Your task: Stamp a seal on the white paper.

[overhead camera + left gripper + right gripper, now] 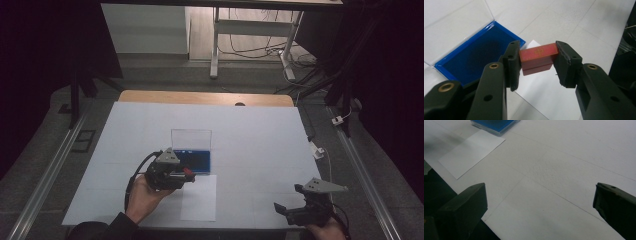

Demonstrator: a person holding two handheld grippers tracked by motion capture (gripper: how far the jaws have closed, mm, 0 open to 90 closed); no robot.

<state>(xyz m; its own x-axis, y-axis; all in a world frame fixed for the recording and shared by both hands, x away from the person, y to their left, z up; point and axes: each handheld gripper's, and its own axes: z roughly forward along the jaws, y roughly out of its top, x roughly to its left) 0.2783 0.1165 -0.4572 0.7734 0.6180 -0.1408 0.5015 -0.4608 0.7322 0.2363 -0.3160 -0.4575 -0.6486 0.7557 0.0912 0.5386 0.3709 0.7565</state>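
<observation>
Gripping a red stamp block end to end in the left gripper, both pads on its short faces, gold cross mark up. Held clear of the surface, above the near edge of the white paper sheet, open blue ink pad just beyond the left-hand jaw.

Risks, near to far:

- Grip looks shallow and uneven: block sits near the pad tips, right-hand pad meeting it at a slant. Could pivot or slip if pressed down hard. Cause: small contact area, load off the grip axis.
- Block visibly tilted against the sheet below. Likely outcome if pressed like this: one edge lands first, partial or smeared print.
- Paper sheet loose under the jaws, nothing pinning it. Could drag or lift with an inked face on release.
- Ink pad lid standing upright at the far side of the tray. Could get clipped by the jaws on a deep reach, tipping or shifting the case.
- Cannot tell whether the underside is inked.

Right gripper wide open, holding nothing, hovering low over bare table cover, well apart from the sheet and pad ahead of it. Not placed to steady the paper; judged the main gap.
</observation>
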